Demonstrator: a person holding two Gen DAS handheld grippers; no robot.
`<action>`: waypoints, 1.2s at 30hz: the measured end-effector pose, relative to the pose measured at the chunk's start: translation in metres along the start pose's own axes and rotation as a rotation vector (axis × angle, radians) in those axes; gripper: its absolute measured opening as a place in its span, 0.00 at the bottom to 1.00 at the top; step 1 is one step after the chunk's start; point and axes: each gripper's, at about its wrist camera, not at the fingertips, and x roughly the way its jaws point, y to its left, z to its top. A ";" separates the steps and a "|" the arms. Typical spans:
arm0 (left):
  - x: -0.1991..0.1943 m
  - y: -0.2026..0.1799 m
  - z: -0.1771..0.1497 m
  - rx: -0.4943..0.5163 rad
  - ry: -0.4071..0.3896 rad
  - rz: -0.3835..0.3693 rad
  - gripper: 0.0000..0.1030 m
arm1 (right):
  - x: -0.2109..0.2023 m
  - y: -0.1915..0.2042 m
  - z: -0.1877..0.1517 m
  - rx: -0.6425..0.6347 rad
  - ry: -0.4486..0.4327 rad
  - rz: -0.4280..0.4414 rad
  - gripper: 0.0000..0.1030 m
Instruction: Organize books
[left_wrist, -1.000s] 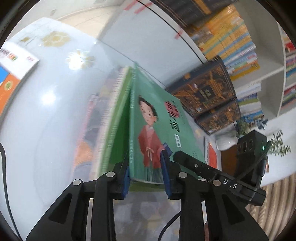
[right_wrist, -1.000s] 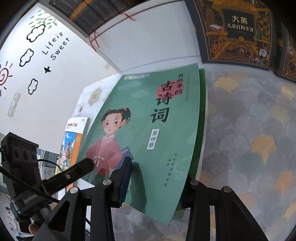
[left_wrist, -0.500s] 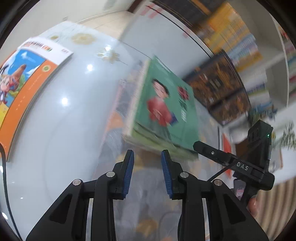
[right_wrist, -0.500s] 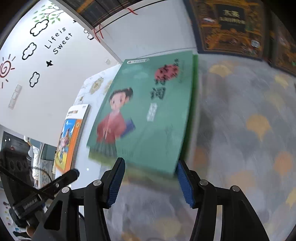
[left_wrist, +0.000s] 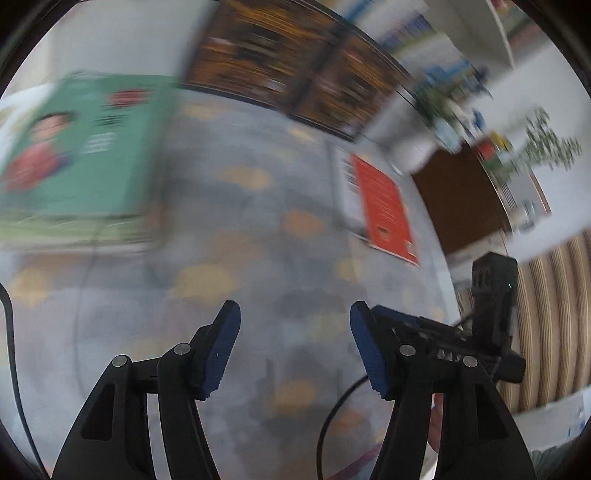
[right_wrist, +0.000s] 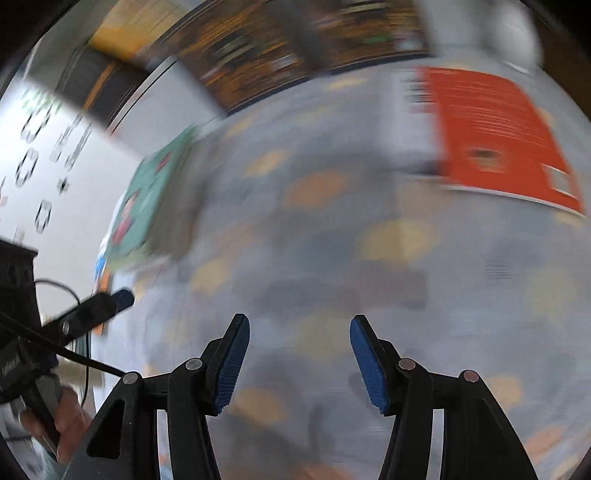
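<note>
- My left hand-held gripper has matte black angular arms, round silver screws and ribbed blue pads.
- My right hand-held gripper looks the same.
- A thin black cable loops beside the left one.

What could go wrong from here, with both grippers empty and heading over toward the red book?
1. Both views are heavily blurred, so lining up on the red book is uncertain; a grab now could miss its edge.
2. The left gripper and right gripper, both open with nothing between the jaws, are close together and could collide.
3. The red book lies flat on the patterned mat, so fingers may snag the mat.
</note>
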 end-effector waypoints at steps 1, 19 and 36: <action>0.014 -0.016 0.005 0.018 0.013 -0.003 0.58 | -0.009 -0.021 0.004 0.034 -0.014 -0.013 0.53; 0.211 -0.118 0.101 -0.042 0.075 0.062 0.58 | -0.026 -0.228 0.122 0.274 -0.140 -0.123 0.51; 0.151 -0.126 -0.047 -0.041 0.205 -0.007 0.58 | -0.059 -0.193 0.001 0.081 0.008 0.003 0.53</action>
